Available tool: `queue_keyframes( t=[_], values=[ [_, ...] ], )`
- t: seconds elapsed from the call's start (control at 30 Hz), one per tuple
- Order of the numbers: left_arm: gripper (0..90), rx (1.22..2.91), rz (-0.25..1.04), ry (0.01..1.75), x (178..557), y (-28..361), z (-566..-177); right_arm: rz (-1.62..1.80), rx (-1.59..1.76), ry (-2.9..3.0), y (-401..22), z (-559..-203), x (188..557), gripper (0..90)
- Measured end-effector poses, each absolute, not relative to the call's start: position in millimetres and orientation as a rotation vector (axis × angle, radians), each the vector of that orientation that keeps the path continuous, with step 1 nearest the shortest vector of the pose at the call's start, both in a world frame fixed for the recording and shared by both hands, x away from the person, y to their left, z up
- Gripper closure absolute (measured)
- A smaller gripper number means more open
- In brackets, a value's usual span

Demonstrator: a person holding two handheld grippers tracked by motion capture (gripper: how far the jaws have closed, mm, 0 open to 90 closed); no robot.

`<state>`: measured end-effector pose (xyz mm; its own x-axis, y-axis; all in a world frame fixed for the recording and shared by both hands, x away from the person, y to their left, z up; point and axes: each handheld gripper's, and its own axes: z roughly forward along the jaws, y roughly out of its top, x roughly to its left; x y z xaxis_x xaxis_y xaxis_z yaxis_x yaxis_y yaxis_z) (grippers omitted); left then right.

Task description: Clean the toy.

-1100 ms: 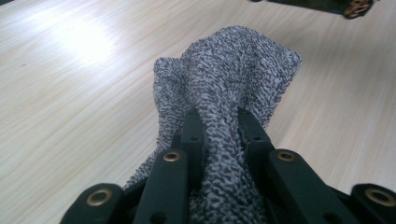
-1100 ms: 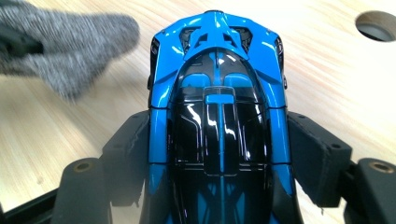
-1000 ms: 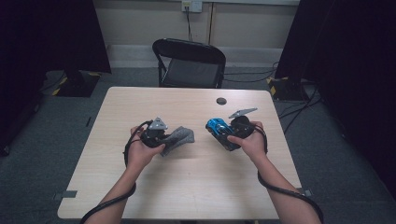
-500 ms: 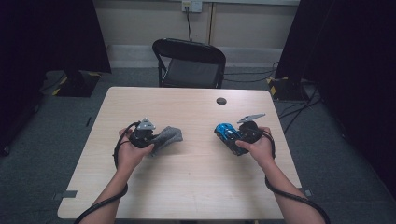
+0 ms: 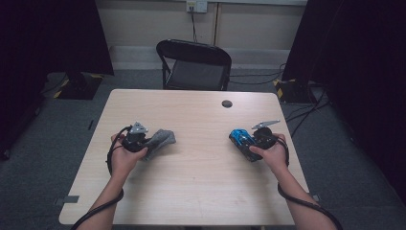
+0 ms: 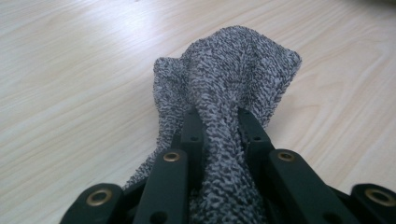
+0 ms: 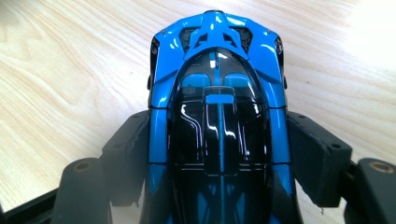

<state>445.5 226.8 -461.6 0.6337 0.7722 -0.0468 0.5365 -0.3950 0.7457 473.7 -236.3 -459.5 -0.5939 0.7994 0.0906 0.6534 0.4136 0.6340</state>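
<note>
A grey knitted cloth point(image 5: 160, 140) point(image 6: 229, 88) hangs bunched from my left gripper point(image 5: 143, 143) point(image 6: 217, 122), whose jaws are shut on it just above the left half of the table. A glossy blue and black toy car point(image 5: 241, 141) point(image 7: 217, 102) sits between the jaws of my right gripper point(image 5: 250, 143) point(image 7: 219, 154), which press on its two sides over the right half of the table. In the right gripper view the car's nose points away from the camera. Both grippers point toward the table's middle, well apart from each other.
The light wooden table point(image 5: 196, 187) has a small round black grommet point(image 5: 227, 103) near its far edge. A black folding chair point(image 5: 194, 64) stands behind the table. Cables point(image 5: 297, 110) lie on the grey floor at the right. Dark curtains flank the room.
Both hands have moved outward and a little toward the near edge, the left with the cloth going left, the right with the car going right. The gap between them has widened.
</note>
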Motion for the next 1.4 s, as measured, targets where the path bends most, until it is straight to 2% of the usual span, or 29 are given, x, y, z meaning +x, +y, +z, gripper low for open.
queue_keyframes(
  t=[0.3,1.0,1.27,1.4],
  values=[
    [75.5,2.118,0.393,1.035,450,221,-476,0.941,1.318,2.438,-241,-471,475,28.8],
    [72.5,2.127,0.388,1.015,454,214,-483,0.955,1.304,2.44,-238,-482,478,28.6],
    [66.2,2.124,0.41,0.992,453,213,-485,0.895,1.249,2.467,-233,-484,477,28.3],
    [54.6,2.12,0.418,0.979,453,213,-485,0.882,1.24,2.474,-232,-484,478,28.2]
  ],
)
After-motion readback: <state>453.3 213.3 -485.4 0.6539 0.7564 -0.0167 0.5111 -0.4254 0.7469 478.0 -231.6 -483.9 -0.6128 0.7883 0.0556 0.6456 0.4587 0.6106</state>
